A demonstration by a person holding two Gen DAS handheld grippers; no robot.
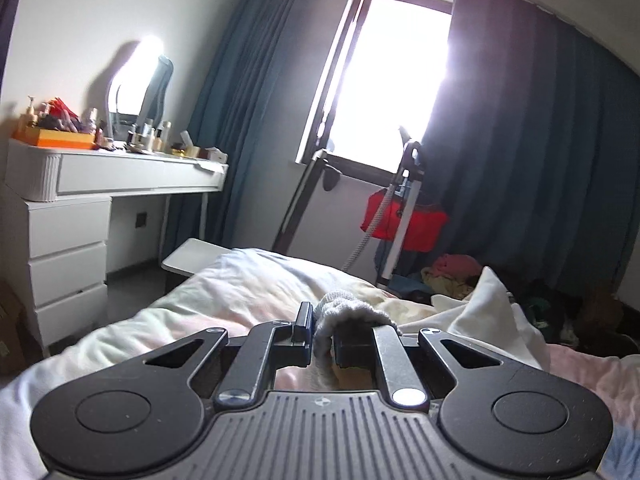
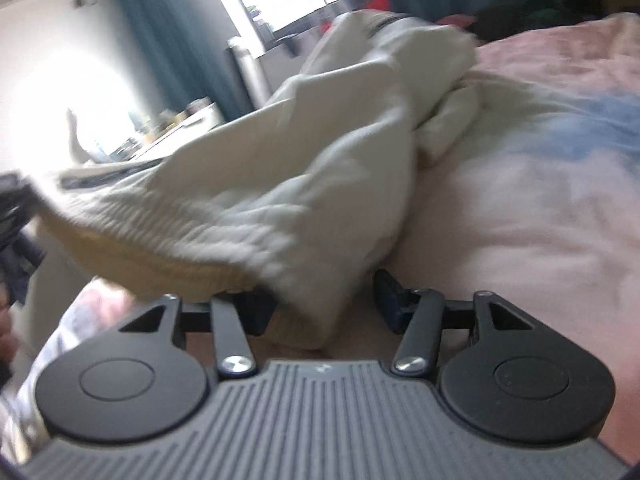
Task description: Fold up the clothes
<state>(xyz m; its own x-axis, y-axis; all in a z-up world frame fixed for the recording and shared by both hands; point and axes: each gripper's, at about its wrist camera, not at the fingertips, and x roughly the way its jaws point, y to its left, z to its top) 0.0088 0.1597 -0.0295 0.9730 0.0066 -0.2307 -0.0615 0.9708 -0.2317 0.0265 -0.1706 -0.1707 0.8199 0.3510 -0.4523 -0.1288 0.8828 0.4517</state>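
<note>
Left gripper (image 1: 322, 328), lower centre of the left wrist view: jaws nearly closed, pinching a bunched fold of ribbed knit edge (image 1: 344, 312). Right gripper (image 2: 320, 304), lower centre of the right wrist view: jaws partly open, with a hanging corner of the cream garment (image 2: 320, 152) in the gap, close against the left-hand finger (image 2: 256, 312) and clear of the right-hand one, so not yet gripped.

Garment itself: stretched in a sagging band from the left edge of the right wrist view to its middle, the rest heaped toward the upper centre on the pink-and-blue quilt (image 2: 520, 220) of the bed. Picture blurred, so the exact layers in the gap impossible to tell.

Likely trouble from here:
- Closing on only the tip of the corner, then losing it under the first pull, probably because of how little cloth sits between the pads.
- Catching two layers or a stray fold instead of a single edge, giving a twisted, lopsided fold.
- Nipping the quilt along with the garment, given how close the bed lies beneath.
- Pulling the two ends apart too hard and dragging the knit edge out of the left pinch.
- Heaped remainder snagging on itself when lifted.
</note>
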